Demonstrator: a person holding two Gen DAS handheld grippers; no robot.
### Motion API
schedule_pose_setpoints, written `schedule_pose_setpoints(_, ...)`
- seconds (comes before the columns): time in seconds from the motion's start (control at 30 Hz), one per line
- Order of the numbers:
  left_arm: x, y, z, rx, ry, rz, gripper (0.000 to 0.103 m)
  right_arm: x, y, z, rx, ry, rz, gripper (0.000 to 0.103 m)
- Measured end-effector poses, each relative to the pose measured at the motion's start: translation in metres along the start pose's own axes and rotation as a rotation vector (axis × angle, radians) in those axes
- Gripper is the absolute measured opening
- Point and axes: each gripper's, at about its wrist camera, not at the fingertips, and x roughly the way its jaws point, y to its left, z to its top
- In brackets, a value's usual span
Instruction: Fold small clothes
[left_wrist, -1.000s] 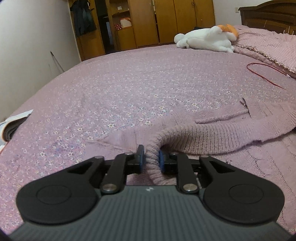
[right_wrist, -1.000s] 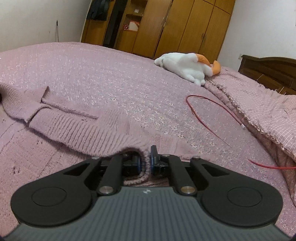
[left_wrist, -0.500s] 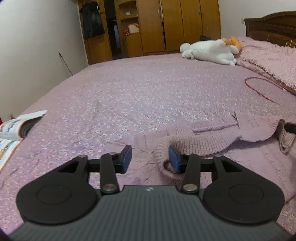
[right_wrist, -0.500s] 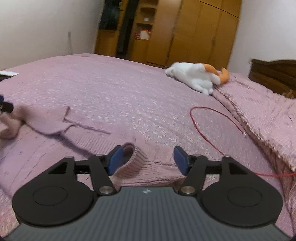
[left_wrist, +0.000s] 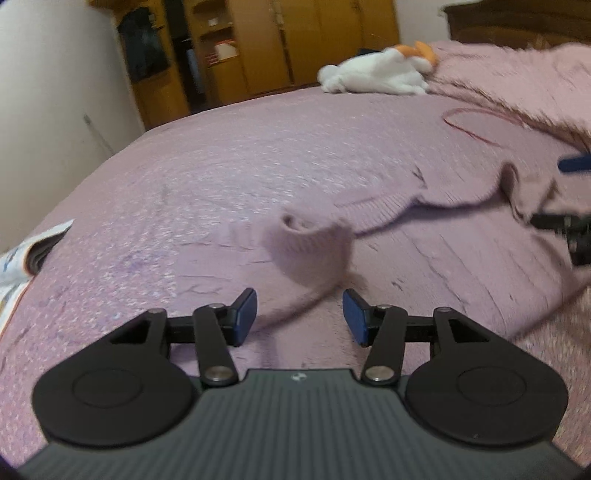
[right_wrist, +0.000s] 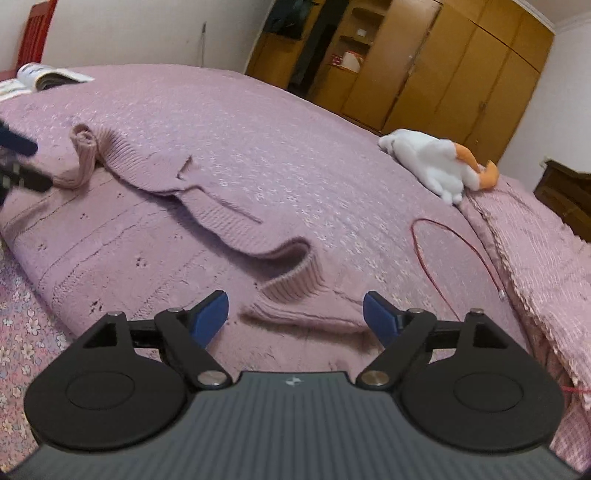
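Observation:
A pink knitted sweater (right_wrist: 122, 254) lies folded on the purple floral bedspread (right_wrist: 258, 147); it also shows in the left wrist view (left_wrist: 424, 251). Its ribbed hem stands curled up at both ends, one curl (left_wrist: 310, 247) just ahead of my left gripper (left_wrist: 299, 317) and one curl (right_wrist: 291, 273) just ahead of my right gripper (right_wrist: 295, 314). Both grippers are open and empty, slightly back from the sweater. The left gripper's tip shows at the left edge of the right wrist view (right_wrist: 16, 162). The left wrist view is motion-blurred.
A white and orange plush toy (right_wrist: 439, 162) lies at the far side by the pillows. A red cable (right_wrist: 461, 251) lies on the bedspread right of the sweater. An open magazine (left_wrist: 26, 251) lies at the bed's left edge. Wooden wardrobes (right_wrist: 443, 70) stand behind.
Both grippers were shut on the sweater's ribbed hem, then opened and let it go. They have since pulled back, and the hem now lies curled on the folded sweater.

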Motion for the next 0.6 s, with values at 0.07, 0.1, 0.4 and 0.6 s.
schedule_pose_setpoints(0.07, 0.007, -0.006, -0.002, 0.034, -0.001, 0.006, 0.054, 0.003, -0.004, -0.003, 0.024, 0.004, -0.006, 0.085)
schedule_pose_setpoints(0.1, 0.01, -0.008, -0.002, 0.046, -0.003, 0.01, 0.054, 0.005, -0.006, -0.005, 0.031, 0.009, -0.016, 0.085)
schedule_pose_setpoints(0.4, 0.029, 0.003, -0.002, 0.028, -0.045, -0.001, 0.035, 0.034, -0.024, -0.026, 0.075, -0.013, 0.06, 0.075)
schedule_pose_setpoints(0.6, 0.035, 0.013, 0.006, 0.004, -0.061, 0.008, 0.01, 0.049, -0.036, -0.026, 0.109, -0.037, 0.052, 0.042)
